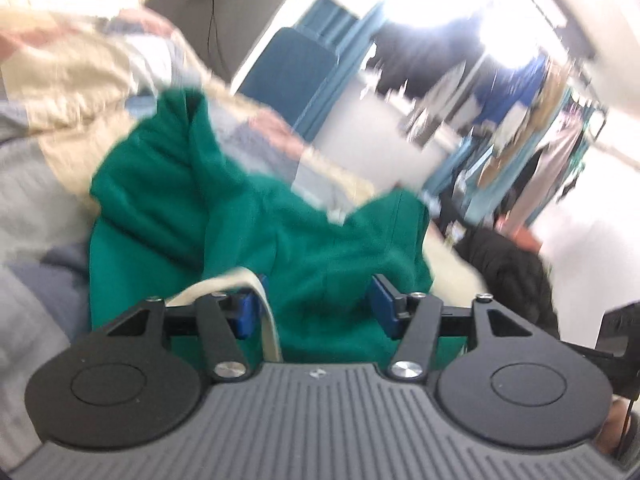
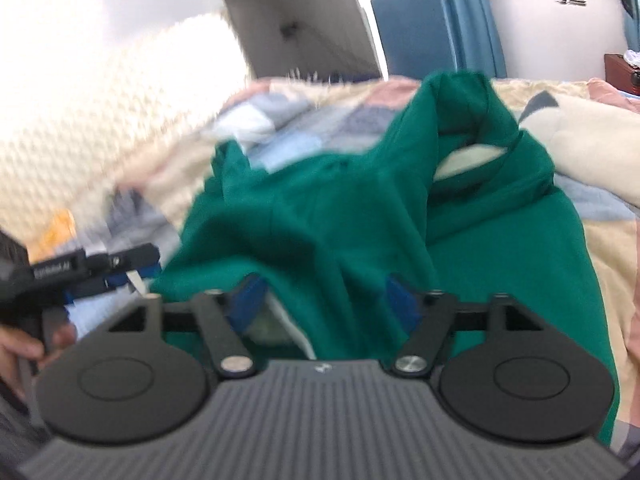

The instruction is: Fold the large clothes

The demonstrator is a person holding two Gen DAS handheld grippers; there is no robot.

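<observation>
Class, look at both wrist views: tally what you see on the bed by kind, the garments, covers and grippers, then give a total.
Green garment: 1
Patchwork quilt: 1
Grippers: 2, left gripper and right gripper, both open
Total: 4

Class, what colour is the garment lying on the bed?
Green garment, clearest in the right wrist view.

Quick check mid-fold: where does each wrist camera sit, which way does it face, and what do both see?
Left wrist: on the left gripper, looking along its open blue pads over the crumpled green fabric garment toward a clothes rack.
Right wrist: on the right gripper, open, facing the garment on the patchwork quilt; the left gripper and a hand show.
Shared: garment, quilt, blue chair.
</observation>
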